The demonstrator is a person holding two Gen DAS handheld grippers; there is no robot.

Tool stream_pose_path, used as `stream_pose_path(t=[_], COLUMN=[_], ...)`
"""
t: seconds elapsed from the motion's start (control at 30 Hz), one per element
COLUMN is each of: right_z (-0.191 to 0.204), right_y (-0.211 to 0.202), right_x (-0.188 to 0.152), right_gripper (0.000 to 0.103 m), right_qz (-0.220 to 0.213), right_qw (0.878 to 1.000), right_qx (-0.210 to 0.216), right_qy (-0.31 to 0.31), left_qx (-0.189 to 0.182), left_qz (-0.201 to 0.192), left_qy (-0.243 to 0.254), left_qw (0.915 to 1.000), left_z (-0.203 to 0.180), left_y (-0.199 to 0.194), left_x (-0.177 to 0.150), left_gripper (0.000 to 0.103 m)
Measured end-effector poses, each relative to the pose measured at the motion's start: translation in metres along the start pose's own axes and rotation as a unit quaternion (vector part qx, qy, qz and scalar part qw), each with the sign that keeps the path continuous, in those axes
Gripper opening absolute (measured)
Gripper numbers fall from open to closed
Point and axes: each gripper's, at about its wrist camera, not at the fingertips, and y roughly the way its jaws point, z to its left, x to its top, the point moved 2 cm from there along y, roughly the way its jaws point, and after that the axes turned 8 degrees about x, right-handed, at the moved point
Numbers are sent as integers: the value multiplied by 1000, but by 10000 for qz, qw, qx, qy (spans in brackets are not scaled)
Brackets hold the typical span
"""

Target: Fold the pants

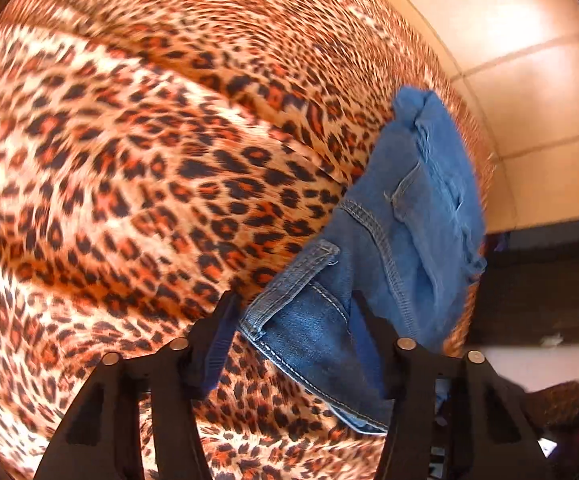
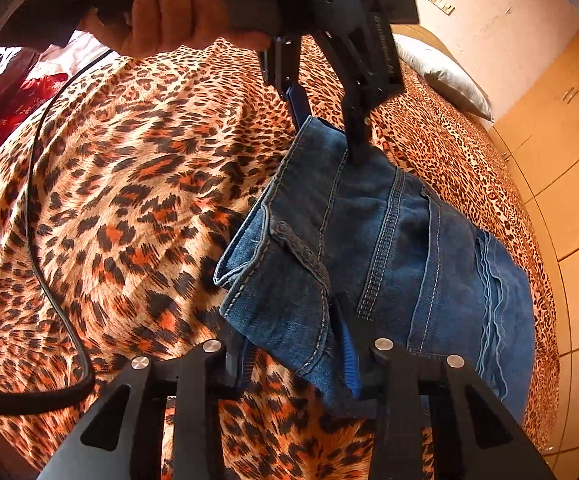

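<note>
Two-handed: pinch all jeans (image 2: 389,240) layers with left gripper (image 1: 293,298) and right gripper (image 2: 289,332), then lift evenly near the bedspread (image 2: 129,200) edge; cannot tell whether clenched already.

The pants (image 2: 389,248) are blue denim jeans with lighter contrast stitching, and they're already bunched into a compact folded bundle, not spread out. They sit on the leopard-print bed cover, toward the edge of the bed nearest the tiled floor. In the right wrist view you can see a thick double-stitched seam running down the middle, a hemmed edge curling open on the left side, and several stacked layers showing along the right edge. In the left wrist view the same pants (image 1: 401,216) look lumpy, with a frayed edge at the far end.
</note>
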Motion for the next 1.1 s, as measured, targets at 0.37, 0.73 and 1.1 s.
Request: stream_pose_path(t=[0.37,0.73,1.1], right_z=[2,-14,-97], right_y=[1,-13,-66], right_x=[5,-1,13], right_gripper=[33,23,20], right_qz=[32,-258,-666], right_qw=[9995,9989,9848], right_qx=[-257,100,573], right_qy=[-164,389,1498], left_qx=[375,1030,121], left_qz=[246,450,114], left_qy=[-684,176,-716], left_qw=[9967,9935,9973], left_z=[-10,-61,-91], left_y=[3,18,-39], left_x=[26,25,49], left_gripper=[66,27,19])
